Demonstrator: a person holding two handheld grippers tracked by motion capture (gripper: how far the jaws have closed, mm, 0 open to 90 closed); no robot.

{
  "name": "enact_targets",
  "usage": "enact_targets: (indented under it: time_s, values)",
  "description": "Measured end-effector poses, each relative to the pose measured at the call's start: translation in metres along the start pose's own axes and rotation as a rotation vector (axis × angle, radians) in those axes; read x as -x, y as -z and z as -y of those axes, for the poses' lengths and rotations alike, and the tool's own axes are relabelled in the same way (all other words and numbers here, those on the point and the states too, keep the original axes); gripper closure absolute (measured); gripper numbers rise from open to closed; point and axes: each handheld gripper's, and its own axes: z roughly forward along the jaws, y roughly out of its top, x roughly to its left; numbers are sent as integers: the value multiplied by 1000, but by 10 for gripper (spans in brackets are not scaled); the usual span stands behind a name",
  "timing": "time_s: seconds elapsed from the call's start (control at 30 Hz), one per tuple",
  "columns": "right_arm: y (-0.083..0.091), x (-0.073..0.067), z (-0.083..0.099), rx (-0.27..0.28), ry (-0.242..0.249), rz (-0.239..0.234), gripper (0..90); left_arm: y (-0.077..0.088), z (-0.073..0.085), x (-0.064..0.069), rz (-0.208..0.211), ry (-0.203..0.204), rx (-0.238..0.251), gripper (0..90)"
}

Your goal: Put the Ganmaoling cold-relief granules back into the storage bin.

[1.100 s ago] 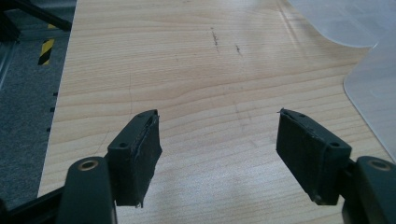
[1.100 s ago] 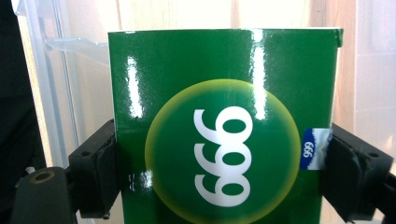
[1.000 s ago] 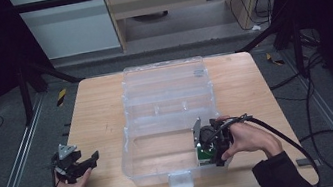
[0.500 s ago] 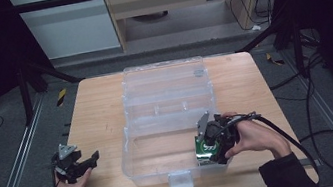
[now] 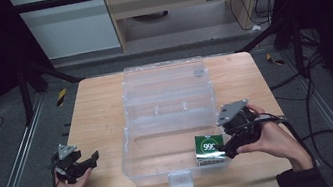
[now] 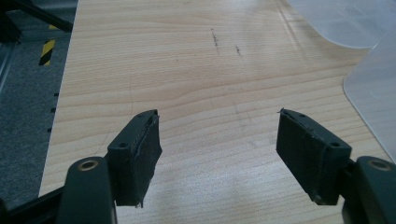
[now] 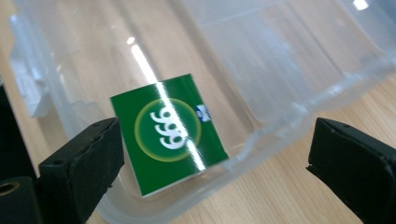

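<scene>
One green box (image 7: 170, 140) – white "999" – lies in the clear bin (image 7: 280, 126).

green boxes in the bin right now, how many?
1. The green 999 box lies in the near right corner of the clear plastic bin, just ahead of the right tongs, whose jaws have just opened off it. No others seen through the clear walls.

We see a dim room around a lit table (image 5: 96, 109); glare streaks the green box (image 7: 168, 135), and near jaws blur.
</scene>
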Motion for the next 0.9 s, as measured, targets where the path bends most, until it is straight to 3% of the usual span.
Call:
enact_targets:
  time_s: [0.33,0.37,0.4,0.63,0.9]
  values:
    - [13,15,54,192,-298,185,32,0,0,1,5,-2,1,328]
    - [13,15,54,192,-298,185,32,0,0,1,5,-3,1,328]
    - [13,17,63,230,-342,216,35,0,0,1,6,-3,0,337]
    - [12,22,81,322,-423,282,50,1,0,1,8,-2,1,354]
    - [5,27,102,339,-479,353,42,0,0,1,7,-4,1,345]
